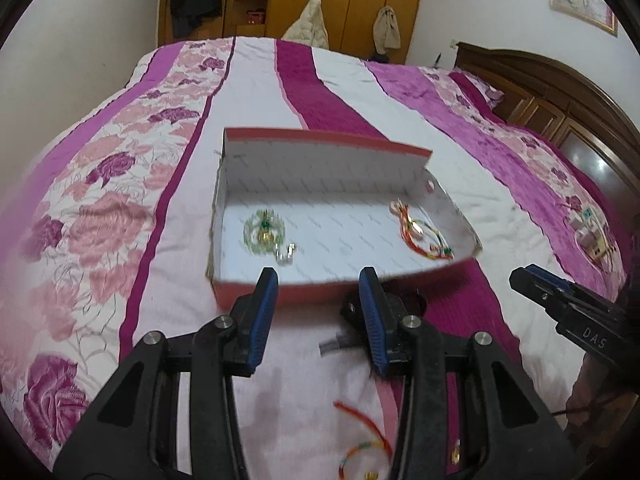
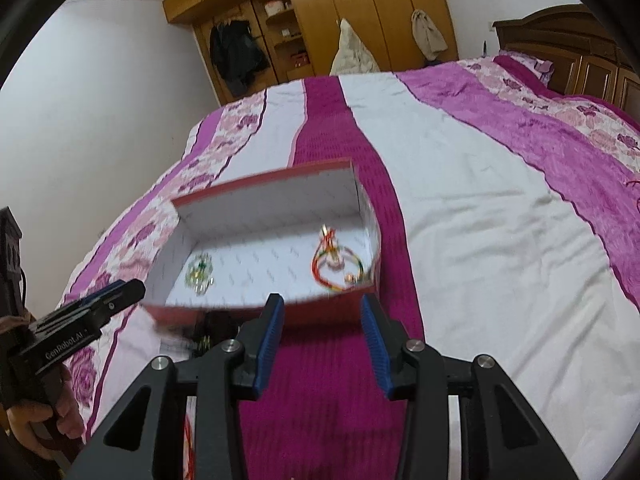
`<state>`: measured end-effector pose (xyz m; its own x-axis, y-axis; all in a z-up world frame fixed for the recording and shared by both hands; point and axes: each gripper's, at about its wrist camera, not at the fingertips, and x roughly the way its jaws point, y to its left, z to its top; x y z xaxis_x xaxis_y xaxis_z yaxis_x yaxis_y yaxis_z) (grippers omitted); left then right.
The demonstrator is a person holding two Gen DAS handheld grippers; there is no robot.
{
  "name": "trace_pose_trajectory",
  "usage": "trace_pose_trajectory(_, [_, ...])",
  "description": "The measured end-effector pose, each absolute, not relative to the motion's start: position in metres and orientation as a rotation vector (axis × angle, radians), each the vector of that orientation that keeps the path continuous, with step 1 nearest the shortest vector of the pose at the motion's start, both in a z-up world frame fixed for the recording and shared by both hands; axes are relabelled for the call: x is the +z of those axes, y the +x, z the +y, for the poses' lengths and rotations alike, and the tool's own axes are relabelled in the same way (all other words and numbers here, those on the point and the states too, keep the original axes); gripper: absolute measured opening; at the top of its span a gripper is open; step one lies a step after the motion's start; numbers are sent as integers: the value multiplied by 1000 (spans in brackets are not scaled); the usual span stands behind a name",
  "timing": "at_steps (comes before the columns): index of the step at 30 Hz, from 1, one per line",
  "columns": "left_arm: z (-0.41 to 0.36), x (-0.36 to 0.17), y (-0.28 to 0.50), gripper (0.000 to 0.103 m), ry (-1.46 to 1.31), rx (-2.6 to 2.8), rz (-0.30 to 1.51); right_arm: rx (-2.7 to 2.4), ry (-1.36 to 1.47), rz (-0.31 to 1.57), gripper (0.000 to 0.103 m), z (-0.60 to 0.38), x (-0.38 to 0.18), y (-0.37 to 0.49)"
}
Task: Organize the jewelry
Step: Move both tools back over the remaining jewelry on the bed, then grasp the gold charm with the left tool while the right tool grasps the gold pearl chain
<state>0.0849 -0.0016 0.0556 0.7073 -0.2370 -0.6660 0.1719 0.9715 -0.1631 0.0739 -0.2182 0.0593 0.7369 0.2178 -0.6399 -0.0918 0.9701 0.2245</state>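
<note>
Nearest the left wrist camera, a red and multicoloured bead-and-cord bracelet (image 1: 366, 444) lies on the pink floral bedspread (image 1: 112, 216), below the left hand-held gripper (image 1: 318, 280), whose blue-padded fingers stand apart and hold nothing. Just beyond is a shallow red cardboard box with a white lining (image 1: 248, 300); inside lie a green and gold beaded bracelet (image 1: 264, 232) at its left end and a tangle of red and yellow cords (image 1: 424, 232) at its right. A dark, blurred item (image 1: 412, 304) sits beside the right finger; I cannot tell what it is.

From the right wrist camera, the right hand-held gripper (image 2: 322, 308) is likewise spread and empty, near the box's front wall. Only the left view shows the loose bracelet clearly.

Sorting seems partway done; next, a gripper should close on that bracelet's thin cord and carry it into the box.
</note>
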Motion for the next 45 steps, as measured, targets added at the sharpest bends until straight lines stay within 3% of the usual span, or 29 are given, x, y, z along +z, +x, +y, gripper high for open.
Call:
trace_pose_trajectory(36, [26,-11,-20,34,-130,-241,1108,322,62,1086,43,-175,1,-26])
trace_pose_trajectory(42, [35,-24,-21,32,-181,-236,1135,358,57,1131,43,-166,-11,-20])
trace_pose_trajectory(45, [34,-26,-21,26,-171,-231,1134,364,41,1138,43,-162,-15,-17])
